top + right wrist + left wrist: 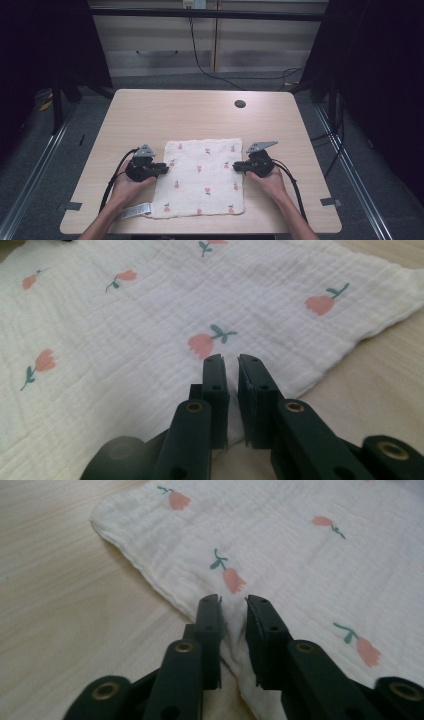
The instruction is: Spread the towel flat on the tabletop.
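A white muslin cloth [202,175] printed with small pink tulips lies flat on the near half of the wooden table [175,110]. My left gripper [165,169] is at the middle of the cloth's left edge. In the left gripper view its jaws [232,600] stand close together with a raised fold of the cloth [280,545] pinched between them. My right gripper [236,166] is at the middle of the right edge. In the right gripper view its jaws [230,359] are nearly together on the hem of the cloth [125,325].
A white label [136,210] sticks out at the cloth's near left corner. A round cable hole [240,104] sits at the far right of the table. Tape marks [72,205] lie by the near corners. Bare wood stretches beyond the cloth.
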{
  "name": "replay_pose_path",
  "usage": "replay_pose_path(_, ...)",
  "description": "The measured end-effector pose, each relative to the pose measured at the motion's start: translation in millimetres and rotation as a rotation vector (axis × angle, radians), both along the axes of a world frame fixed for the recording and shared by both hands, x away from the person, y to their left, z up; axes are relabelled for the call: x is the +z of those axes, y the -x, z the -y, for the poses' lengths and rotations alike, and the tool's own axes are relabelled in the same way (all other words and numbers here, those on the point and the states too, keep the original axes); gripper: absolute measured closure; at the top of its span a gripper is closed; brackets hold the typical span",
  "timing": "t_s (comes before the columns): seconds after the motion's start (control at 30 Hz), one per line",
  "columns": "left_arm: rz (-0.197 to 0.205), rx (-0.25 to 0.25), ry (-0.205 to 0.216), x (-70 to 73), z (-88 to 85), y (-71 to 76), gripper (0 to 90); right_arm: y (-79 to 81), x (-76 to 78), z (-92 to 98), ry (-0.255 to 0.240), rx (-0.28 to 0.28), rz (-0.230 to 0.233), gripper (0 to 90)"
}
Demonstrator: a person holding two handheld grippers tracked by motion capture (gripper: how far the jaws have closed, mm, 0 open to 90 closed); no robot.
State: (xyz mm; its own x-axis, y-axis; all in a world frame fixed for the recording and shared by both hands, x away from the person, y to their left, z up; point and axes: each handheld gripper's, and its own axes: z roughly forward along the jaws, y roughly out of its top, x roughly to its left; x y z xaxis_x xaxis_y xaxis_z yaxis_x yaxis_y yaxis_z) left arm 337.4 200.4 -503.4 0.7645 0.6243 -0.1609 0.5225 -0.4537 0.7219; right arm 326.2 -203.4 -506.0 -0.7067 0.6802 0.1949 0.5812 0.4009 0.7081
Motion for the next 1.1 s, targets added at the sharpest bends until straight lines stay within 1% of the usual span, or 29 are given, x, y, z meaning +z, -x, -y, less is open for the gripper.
replay_pose_path(0.03, -0.021, -0.004, 0.007, 0.4, -1.5, 1.7, 77.8, 0.6, 0.1, 0.8, 0.003, 0.007, 0.003, 82.9)
replay_pose_path(0.1, -0.008, -0.007, -0.009, 1.0, -1.8, 6.7, 79.8, 4.3, 0.8, 2.0, 0.004, 0.013, -0.007, 82.9)
replay_pose_path(0.13, -0.024, 0.000, -0.004, 1.6, -1.5, 8.6, 79.9, 6.3, 0.8, 2.4, 0.006, 0.013, -0.005, 82.9)
replay_pose_path(0.17, -0.025, 0.002, -0.008, 2.0, -1.0, 9.9, 79.9, 8.1, 1.3, 2.5, 0.010, 0.016, -0.006, 82.9)
replay_pose_path(0.2, -0.015, 0.000, -0.018, 2.4, 0.0, 12.9, 79.8, 9.3, 1.7, 2.7, 0.013, 0.020, -0.009, 82.9)
replay_pose_path(0.23, -0.008, -0.012, -0.026, 2.6, -0.5, 15.4, 79.9, 10.7, 2.1, 3.2, 0.015, 0.024, -0.010, 83.1)
replay_pose_path(0.27, -0.009, -0.003, -0.017, 2.1, -0.7, 18.4, 79.8, 12.4, 2.6, 3.5, 0.020, 0.027, -0.016, 83.4)
replay_pose_path(0.3, -0.001, 0.000, -0.023, 2.2, -1.5, 21.4, 79.8, 13.9, 3.0, 4.0, 0.022, 0.031, -0.018, 83.6)
replay_pose_path(0.33, 0.001, -0.002, -0.028, 2.4, -1.7, 23.0, 79.8, 15.8, 2.4, 4.9, 0.013, 0.032, -0.018, 83.6)
replay_pose_path(0.37, 0.000, 0.002, -0.022, 2.4, -1.0, 25.3, 79.7, 17.3, 2.7, 5.6, 0.015, 0.032, -0.023, 84.0)
replay_pose_path(0.4, 0.005, -0.013, -0.044, 3.4, -1.8, 26.9, 79.5, 19.0, 2.4, 6.1, 0.012, 0.041, -0.017, 84.2)
replay_pose_path(0.43, 0.006, -0.016, -0.042, 3.4, -1.7, 28.1, 78.5, 21.7, 3.1, 6.8, 0.016, 0.040, -0.026, 84.2)
replay_pose_path(0.53, -0.015, -0.008, -0.014, 2.6, -3.3, 25.8, 78.5, 28.3, 3.7, 10.0, 0.016, 0.045, -0.032, 84.3)
replay_pose_path(0.6, -0.009, -0.008, -0.016, 2.5, -2.9, 26.6, 78.9, 33.5, 4.0, 11.2, 0.015, 0.052, -0.037, 84.4)
replay_pose_path(0.67, -0.002, -0.014, -0.031, 3.1, -2.2, 27.8, 78.8, 38.0, 4.7, 11.2, 0.023, 0.059, -0.034, 84.5)
replay_pose_path(0.73, -0.006, -0.008, -0.023, 3.0, -2.2, 27.9, 78.8, 41.1, 5.2, 11.0, 0.024, 0.058, -0.040, 84.5)
replay_pose_path(0.77, -0.011, -0.008, -0.019, 2.9, -2.4, 28.1, 78.8, 42.3, 5.8, 10.7, 0.035, 0.062, -0.037, 84.4)
replay_pose_path(0.8, -0.009, -0.007, -0.017, 2.7, -2.4, 28.2, 78.9, 42.7, 5.7, 10.4, 0.034, 0.063, -0.035, 84.4)
replay_pose_path(0.9, -0.011, -0.012, -0.015, 2.6, -3.4, 27.1, 79.6, 40.5, 6.0, 10.9, 0.023, 0.058, -0.043, 81.8)
replay_pose_path(0.97, -0.007, -0.019, -0.016, 2.4, -3.7, 27.1, 79.9, 34.6, 8.5, 12.7, 0.011, 0.047, -0.022, 80.3)
replay_pose_path(1.0, -0.003, -0.021, -0.017, 2.3, -3.8, 27.1, 80.3, 30.2, 11.2, 14.5, 0.008, 0.028, -0.013, 79.6)
replay_pose_path(1.03, -0.005, -0.021, -0.017, 2.2, -4.0, 26.8, 80.9, 24.2, 13.3, 17.4, -0.009, 0.009, -0.001, 79.7)
replay_pose_path(1.07, -0.007, -0.022, -0.018, 2.3, -4.5, 26.3, 81.1, 16.7, 15.1, 20.7, -0.014, -0.008, 0.008, 79.3)
replay_pose_path(1.1, -0.006, -0.022, -0.016, 2.2, -4.7, 26.0, 81.5, 7.0, 16.2, 24.7, -0.019, -0.041, 0.014, 78.6)
